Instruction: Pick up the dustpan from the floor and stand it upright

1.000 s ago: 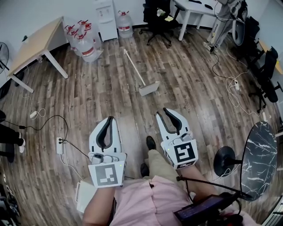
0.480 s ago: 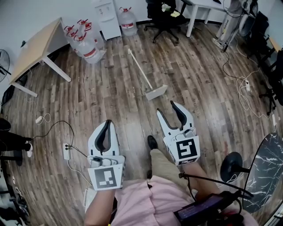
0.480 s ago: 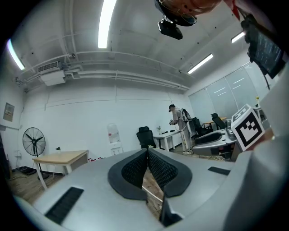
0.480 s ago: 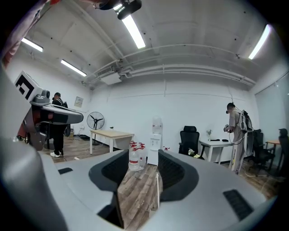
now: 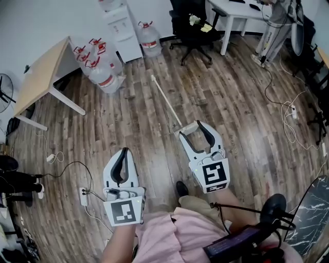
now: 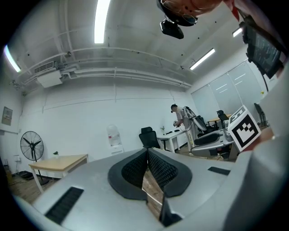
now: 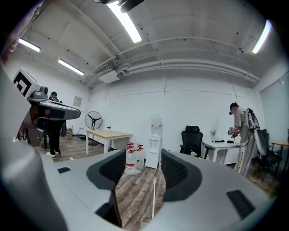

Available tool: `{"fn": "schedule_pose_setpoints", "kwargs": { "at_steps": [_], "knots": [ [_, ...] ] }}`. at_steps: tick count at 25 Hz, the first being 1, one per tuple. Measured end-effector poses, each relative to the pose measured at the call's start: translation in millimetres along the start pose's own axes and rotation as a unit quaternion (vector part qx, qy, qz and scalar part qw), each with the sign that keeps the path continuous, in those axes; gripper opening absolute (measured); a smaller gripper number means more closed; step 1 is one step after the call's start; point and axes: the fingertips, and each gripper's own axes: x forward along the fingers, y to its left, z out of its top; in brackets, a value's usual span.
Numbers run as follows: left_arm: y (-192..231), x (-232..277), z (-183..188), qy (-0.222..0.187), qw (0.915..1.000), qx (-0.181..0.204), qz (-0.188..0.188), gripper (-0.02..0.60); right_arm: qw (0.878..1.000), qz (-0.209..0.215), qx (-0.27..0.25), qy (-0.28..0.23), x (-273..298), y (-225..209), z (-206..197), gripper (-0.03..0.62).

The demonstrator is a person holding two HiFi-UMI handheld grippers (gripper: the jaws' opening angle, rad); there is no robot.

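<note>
The dustpan [image 5: 165, 100], handle running away, is faced by the right gripper [image 5: 189, 129], jaws parted; the left gripper [image 5: 123, 152] is held closed, farther from it.

Most of the dustpan [image 5: 166, 100] is hidden in the head view: its pan lies behind the spread jaws of the right gripper [image 5: 190, 128], with only the long handle and a pale strip of rim showing. In the right gripper view it shrinks to a thin white line, its near end covered by the gripper's body. Beyond the dustpan, the water dispenser [image 5: 122, 25] and a person [image 5: 280, 13] are cut off by the top edge.
</note>
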Motion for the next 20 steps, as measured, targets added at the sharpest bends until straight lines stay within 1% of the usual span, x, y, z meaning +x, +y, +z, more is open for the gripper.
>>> {"fn": "schedule_pose_setpoints", "kwargs": {
  "at_steps": [3, 6, 13, 20],
  "knots": [
    [11.2, 23.2, 10.0, -0.011, 0.9998, 0.003, 0.013, 0.015, 1.0, 0.007, -0.007, -0.006, 26.6, -12.8, 9.2, 0.244],
    [30.2, 37.4, 6.2, -0.007, 0.9996, 0.004, 0.026, 0.015, 1.0, 0.018, -0.013, -0.002, 53.4, -11.9, 11.3, 0.244],
    [75.8, 80.2, -24.1, 0.007, 0.9991, -0.015, 0.038, 0.015, 0.999, 0.033, -0.02, 0.016, 121.3, -3.1, -1.8, 0.239],
    [151.6, 165.8, -49.3, 0.008, 0.9987, -0.033, 0.037, 0.015, 0.999, 0.021, -0.023, 0.028, 227.9, -7.9, -1.4, 0.236]
  ]
}}
